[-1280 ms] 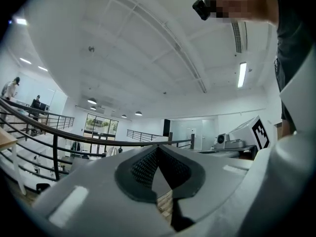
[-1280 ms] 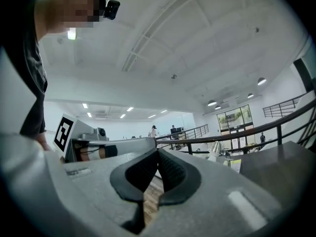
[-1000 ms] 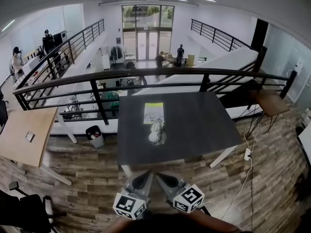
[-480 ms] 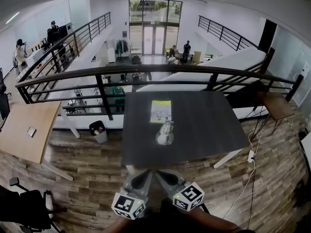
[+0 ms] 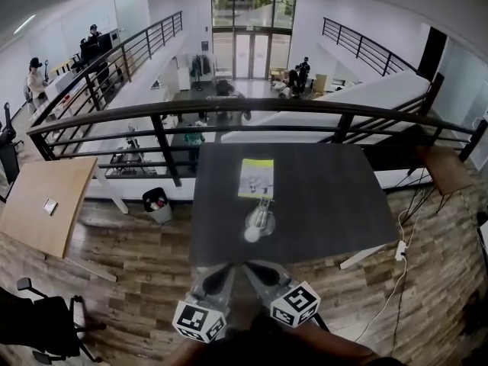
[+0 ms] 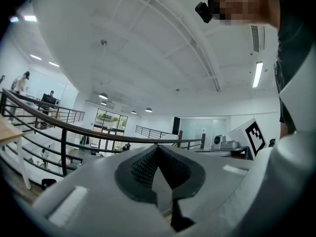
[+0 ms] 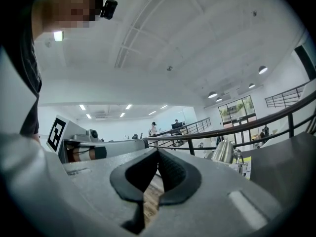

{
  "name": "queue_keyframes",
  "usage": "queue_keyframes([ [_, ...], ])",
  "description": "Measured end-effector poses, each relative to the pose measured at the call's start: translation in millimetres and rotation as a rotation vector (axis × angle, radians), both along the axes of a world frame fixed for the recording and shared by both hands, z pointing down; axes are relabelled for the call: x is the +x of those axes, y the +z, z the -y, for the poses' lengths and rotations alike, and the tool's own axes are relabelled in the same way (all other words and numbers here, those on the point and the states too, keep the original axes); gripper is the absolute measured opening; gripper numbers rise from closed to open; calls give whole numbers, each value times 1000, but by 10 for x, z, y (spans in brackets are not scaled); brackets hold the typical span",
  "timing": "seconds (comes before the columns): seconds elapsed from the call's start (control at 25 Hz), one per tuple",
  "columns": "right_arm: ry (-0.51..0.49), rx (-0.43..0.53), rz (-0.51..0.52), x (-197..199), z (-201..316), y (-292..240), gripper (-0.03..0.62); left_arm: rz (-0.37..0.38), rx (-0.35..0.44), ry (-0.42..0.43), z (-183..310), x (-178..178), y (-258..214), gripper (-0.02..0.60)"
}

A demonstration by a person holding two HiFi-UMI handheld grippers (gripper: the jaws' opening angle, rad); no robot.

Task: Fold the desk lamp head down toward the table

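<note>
A silver desk lamp (image 5: 258,221) stands on the dark grey table (image 5: 328,197), its rounded head toward the near edge. A yellow and white sheet (image 5: 257,178) lies just behind it. Both grippers hover side by side in front of the table's near edge, short of the lamp and apart from it. My left gripper (image 5: 230,269) has its jaws closed together with nothing between them. My right gripper (image 5: 251,268) is shut and empty too. In the right gripper view the lamp (image 7: 223,152) shows to the right of the closed right gripper (image 7: 158,151). The left gripper view shows the closed left gripper (image 6: 158,146), not the lamp.
A dark railing (image 5: 252,109) runs behind the table over a drop to the lower floor. A wooden desk (image 5: 42,212) stands at the left, with a bin (image 5: 156,203) nearby. A black chair (image 5: 38,326) is at lower left. A power strip (image 5: 400,250) with cable lies on the floor at right.
Both grippers have moved forward toward the table, still closed. The table and lamp now sit closer and lower in the head view.
</note>
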State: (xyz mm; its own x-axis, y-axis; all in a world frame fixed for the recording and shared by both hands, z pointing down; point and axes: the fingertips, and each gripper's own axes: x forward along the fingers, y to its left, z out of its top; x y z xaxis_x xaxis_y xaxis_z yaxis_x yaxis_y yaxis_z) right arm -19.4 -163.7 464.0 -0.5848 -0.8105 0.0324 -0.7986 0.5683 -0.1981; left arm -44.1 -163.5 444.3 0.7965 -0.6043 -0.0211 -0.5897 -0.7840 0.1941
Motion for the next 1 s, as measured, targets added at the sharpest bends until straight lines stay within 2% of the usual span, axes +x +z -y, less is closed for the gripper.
queue_keyframes([
  [0.12, -20, 1, -4, 180, 251, 18, 13, 2, 2, -26, 253, 148, 50, 2],
  [0.48, -99, -6, -14, 838, 1037, -58, 132, 9, 19, -147, 953, 700, -4, 2],
  [0.6, -137, -19, -24, 891, 1284, -61, 163, 23, 13, -206, 1160, 732, -29, 2],
  [0.76, -191, -98, -28, 931, 1436, 135, 210, 31, -14, -266, 1306, 739, 14, 2],
  [1.0, -252, -170, -60, 897, 1548, 405, 222, 25, -40, -306, 1451, 708, 92, 2],
])
